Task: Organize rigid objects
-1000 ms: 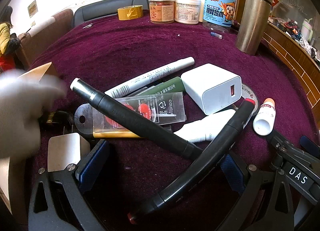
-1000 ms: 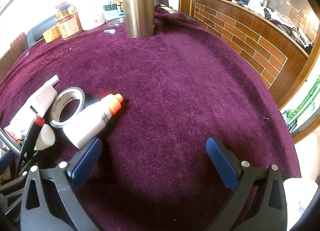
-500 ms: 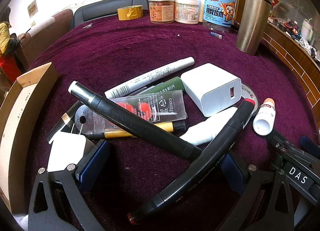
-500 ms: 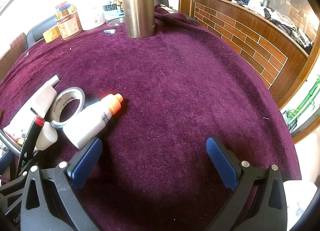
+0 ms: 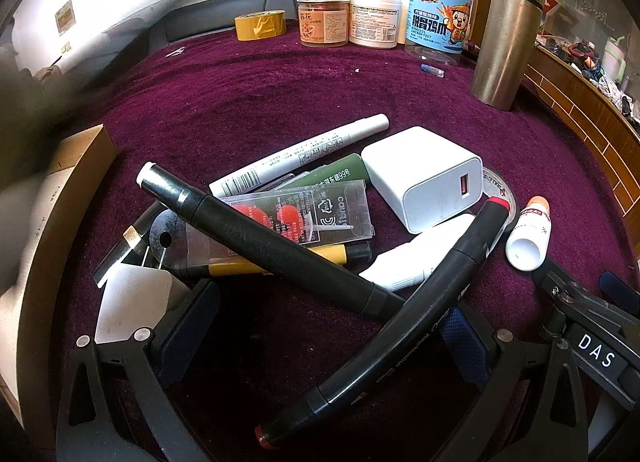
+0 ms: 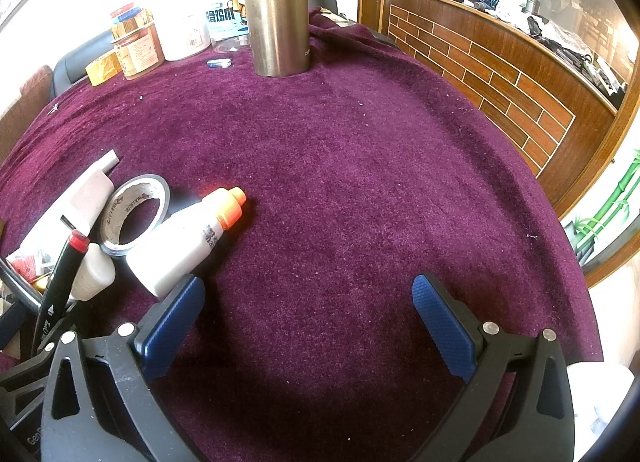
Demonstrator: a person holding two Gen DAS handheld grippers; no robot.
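A heap of stationery lies on the purple cloth [image 6: 360, 181]. A black marker with a white tip [image 5: 280, 246] crosses a clear plastic case [image 5: 320, 213] and a yellow pen [image 5: 320, 258]. A second black marker with red ends [image 5: 420, 326] rests over my left gripper's right finger. Behind them are a white charger [image 5: 424, 177] and a white marker [image 5: 304, 153]. My left gripper [image 5: 328, 332] is open just short of the heap. My right gripper [image 6: 308, 326] is open over bare cloth, and a white bottle with an orange cap [image 6: 188, 246] lies just beyond its left finger beside a tape roll [image 6: 136, 213].
A cardboard box [image 5: 60, 189] stands at the left, with a dark blurred shape [image 5: 24, 121] above it. A steel flask [image 5: 508, 37], several jars [image 5: 440, 17] and yellow tape [image 5: 260, 25] line the back. A wooden counter [image 6: 500, 73] curves past the cloth's right edge.
A blurred white-gloved hand at the left of the left wrist view has gone, baring the box and a white card. A dark blur now shows there. Neither gripper has moved.
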